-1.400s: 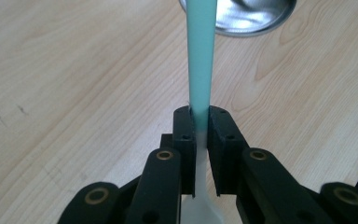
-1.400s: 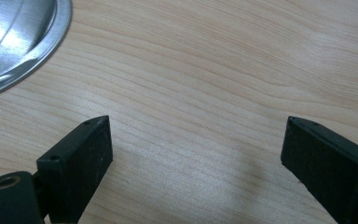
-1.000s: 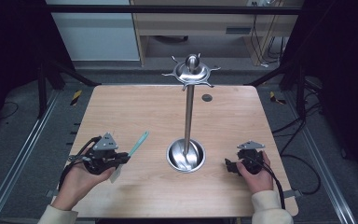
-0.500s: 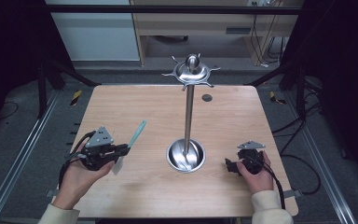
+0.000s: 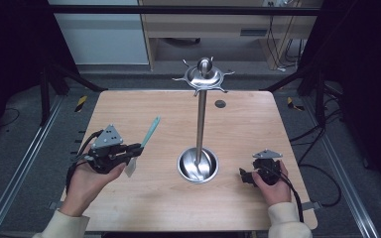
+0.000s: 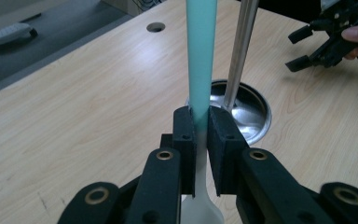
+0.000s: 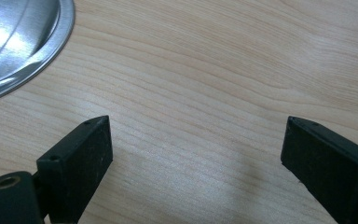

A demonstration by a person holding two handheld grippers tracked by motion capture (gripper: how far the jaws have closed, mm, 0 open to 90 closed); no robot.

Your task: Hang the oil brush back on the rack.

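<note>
High view: left gripper [image 5: 135,148] clamps a teal-handled white silicone spatula [image 5: 149,134], handle pointing to one o'clock. Right gripper [image 5: 244,176] rests, jaws apart. Swinging carelessly, that handle could strike the tall steel hook stand [image 5: 201,114].

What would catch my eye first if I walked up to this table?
Probably the tall steel stand rising from its round base mid-table, crowned with a ring of hooks. Next, the teal-handled spatula clamped in the left gripper, tilted up off the wood. The right gripper rests open, holding nothing, beside the base.
</note>
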